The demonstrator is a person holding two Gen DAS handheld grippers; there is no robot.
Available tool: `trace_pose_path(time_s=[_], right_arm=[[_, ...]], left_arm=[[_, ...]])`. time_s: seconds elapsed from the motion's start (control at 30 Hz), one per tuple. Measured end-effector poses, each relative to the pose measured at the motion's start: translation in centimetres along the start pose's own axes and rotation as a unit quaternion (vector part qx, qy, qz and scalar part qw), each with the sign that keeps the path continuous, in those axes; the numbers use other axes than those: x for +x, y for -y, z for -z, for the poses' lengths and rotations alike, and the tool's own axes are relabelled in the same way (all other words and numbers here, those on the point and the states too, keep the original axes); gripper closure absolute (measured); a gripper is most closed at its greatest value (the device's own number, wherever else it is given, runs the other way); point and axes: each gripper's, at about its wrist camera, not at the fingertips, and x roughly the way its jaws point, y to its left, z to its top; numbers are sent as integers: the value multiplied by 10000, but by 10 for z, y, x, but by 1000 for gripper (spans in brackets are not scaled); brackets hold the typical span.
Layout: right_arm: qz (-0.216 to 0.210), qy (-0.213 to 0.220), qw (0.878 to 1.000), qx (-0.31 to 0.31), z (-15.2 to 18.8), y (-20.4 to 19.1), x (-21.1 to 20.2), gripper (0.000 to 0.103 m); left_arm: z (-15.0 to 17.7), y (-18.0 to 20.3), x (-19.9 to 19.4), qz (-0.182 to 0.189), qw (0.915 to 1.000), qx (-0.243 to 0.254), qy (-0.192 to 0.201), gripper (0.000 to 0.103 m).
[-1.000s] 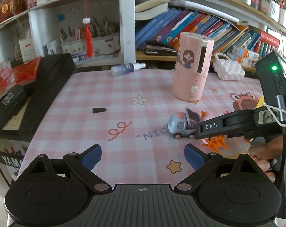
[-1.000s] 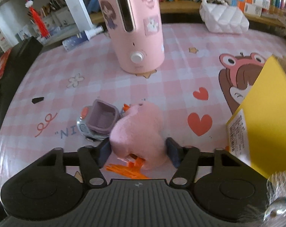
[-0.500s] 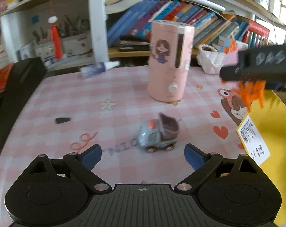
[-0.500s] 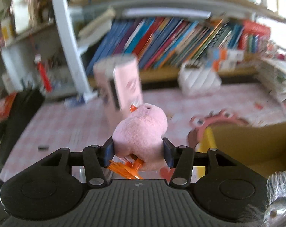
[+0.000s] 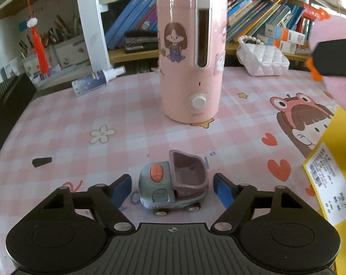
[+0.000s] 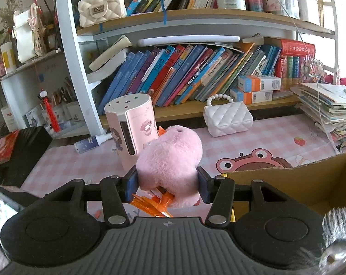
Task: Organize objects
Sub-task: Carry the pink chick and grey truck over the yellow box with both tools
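The toy dump truck (image 5: 173, 183) stands on the checked surface (image 5: 131, 123) between our left gripper's (image 5: 171, 189) fingers, which have just been closing but sit apart from its sides. Our right gripper's (image 6: 167, 186) fingers clench a pink plush toy (image 6: 170, 160) lifted beside the cardboard box (image 6: 287, 183).

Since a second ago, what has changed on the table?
The right gripper lifted the pink plush toy off the tablecloth, toward the cardboard box. The left gripper moved in around the toy truck, its jaws just closing; pads not yet touching. The pink humidifier and spray bottle stayed put.
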Motion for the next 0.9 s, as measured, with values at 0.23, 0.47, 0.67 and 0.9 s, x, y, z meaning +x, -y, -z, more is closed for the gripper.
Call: trace_pose_path(time_s=[0.23,0.47,0.67,0.9], right_arm=[[-82,-139,9998,-70,4,-1,-2,54],[-318,-288,9989,-192,10,-12,-4,54],[-670,-532,9953,-454,23,-25,-12,54],[-1026,-595,9870,-1081,43,-39,-38,54]], left_arm=[[9,-14,-22,208,9994,-237,166,40],[22,-54,-74,302,9956,-835,304,40],[45,-75,-116,276,9911,-1261,324,40],[68,-81,-160,271,9906,-1264,446,39]])
